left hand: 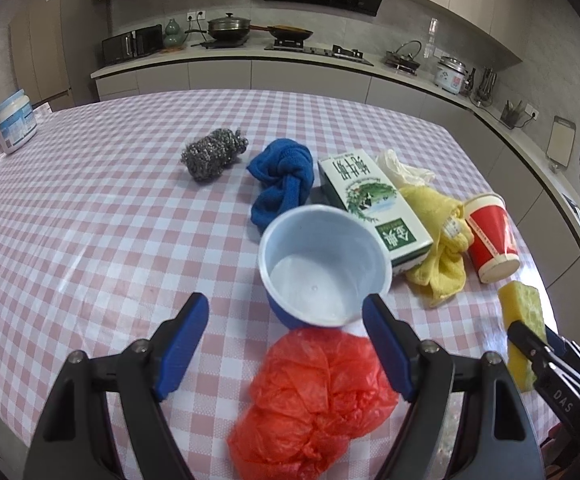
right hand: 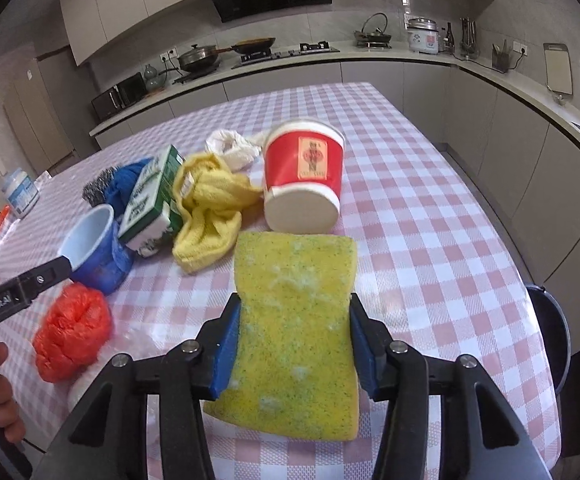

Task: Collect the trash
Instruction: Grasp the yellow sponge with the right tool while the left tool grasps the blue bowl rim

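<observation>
My right gripper (right hand: 294, 300) is shut on a yellow sponge (right hand: 294, 320), whose sides are pinched in by the blue pads; the sponge (left hand: 520, 312) also shows at the right of the left wrist view. My left gripper (left hand: 285, 304) hangs open over a crumpled red plastic bag (left hand: 314, 396) and an empty blue cup (left hand: 322, 264), touching neither. Behind them lie a green and white milk carton (left hand: 374, 204), a red paper cup (right hand: 304, 176) on its side and a white plastic bag (right hand: 229, 146).
A yellow cloth (right hand: 209, 208), a knotted blue cloth (left hand: 281, 184) and a steel wool ball (left hand: 213, 152) lie on the pink checked tablecloth (left hand: 89, 220). A white jar (left hand: 13, 124) stands far left. A dark round object (right hand: 550, 340) sits beside the table's right edge.
</observation>
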`<action>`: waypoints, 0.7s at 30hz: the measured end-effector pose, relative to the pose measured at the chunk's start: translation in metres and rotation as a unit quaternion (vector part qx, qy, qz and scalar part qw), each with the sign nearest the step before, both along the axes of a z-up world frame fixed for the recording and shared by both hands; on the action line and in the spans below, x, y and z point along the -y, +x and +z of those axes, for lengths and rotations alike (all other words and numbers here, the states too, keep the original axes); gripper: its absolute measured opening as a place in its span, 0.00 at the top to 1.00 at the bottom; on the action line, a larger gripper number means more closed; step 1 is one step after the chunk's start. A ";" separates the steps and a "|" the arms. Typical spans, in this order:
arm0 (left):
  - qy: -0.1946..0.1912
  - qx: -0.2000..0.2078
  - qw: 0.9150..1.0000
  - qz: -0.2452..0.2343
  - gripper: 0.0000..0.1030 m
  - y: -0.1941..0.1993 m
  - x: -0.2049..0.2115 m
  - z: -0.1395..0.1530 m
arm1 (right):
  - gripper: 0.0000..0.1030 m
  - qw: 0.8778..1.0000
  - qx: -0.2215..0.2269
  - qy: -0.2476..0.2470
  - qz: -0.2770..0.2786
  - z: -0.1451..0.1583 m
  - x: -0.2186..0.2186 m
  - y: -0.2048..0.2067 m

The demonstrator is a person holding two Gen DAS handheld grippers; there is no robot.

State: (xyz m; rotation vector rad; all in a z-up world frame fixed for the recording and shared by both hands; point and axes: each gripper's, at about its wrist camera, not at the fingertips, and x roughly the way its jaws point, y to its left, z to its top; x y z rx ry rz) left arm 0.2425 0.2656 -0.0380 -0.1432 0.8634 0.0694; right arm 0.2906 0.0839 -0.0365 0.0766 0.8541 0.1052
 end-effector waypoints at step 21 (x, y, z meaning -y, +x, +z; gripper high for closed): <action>-0.033 -0.033 0.999 0.000 0.85 0.031 -0.016 -0.029 | 0.50 1.000 0.001 0.020 0.016 -0.002 -0.012 0.017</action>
